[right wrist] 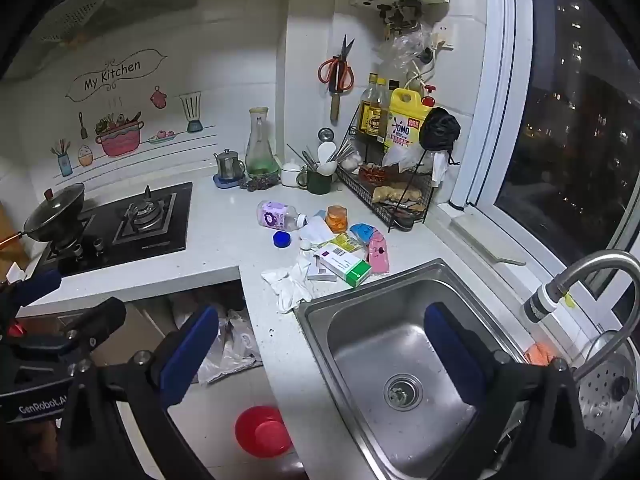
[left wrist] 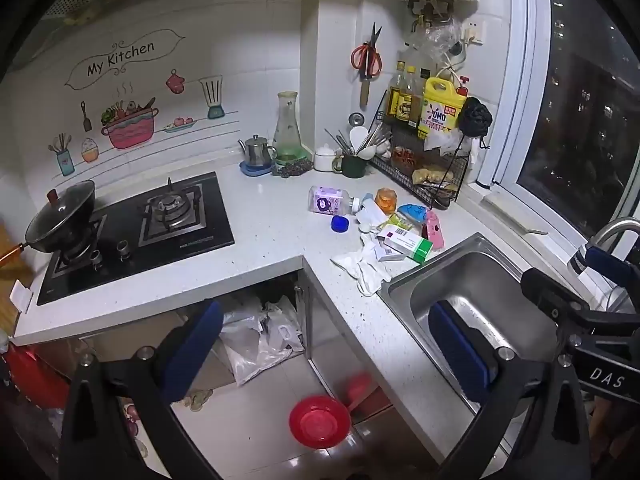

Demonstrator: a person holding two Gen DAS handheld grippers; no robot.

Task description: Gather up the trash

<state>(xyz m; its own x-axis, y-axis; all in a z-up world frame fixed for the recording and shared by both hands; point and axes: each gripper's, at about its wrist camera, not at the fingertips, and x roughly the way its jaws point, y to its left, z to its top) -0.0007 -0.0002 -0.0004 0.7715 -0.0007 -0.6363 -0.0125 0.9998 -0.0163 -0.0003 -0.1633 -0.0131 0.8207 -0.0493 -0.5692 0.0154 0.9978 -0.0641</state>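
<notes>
Two grippers hang wide open and empty, the left gripper (left wrist: 326, 344) above the floor and counter edge, the right gripper (right wrist: 320, 352) over the sink (right wrist: 316, 312). The trash pile (right wrist: 334, 248) sits on the white counter (right wrist: 224, 236) beside the sink: a tipped purple bottle (right wrist: 276, 214), blue cap (right wrist: 282, 239), green-ended carton (right wrist: 346, 266) and crumpled tissue (right wrist: 290, 284).

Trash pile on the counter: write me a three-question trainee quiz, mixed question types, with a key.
1. True or false: the purple-labelled bottle stands upright.
2. Multiple choice: the blue cap is A) on the bottle, B) loose on the counter, C) in the sink.
3. Fill in: the left gripper and the right gripper are both ____ and hold nothing.

Key: 1 false, it lies on its side; 2 B; 3 open.
</notes>
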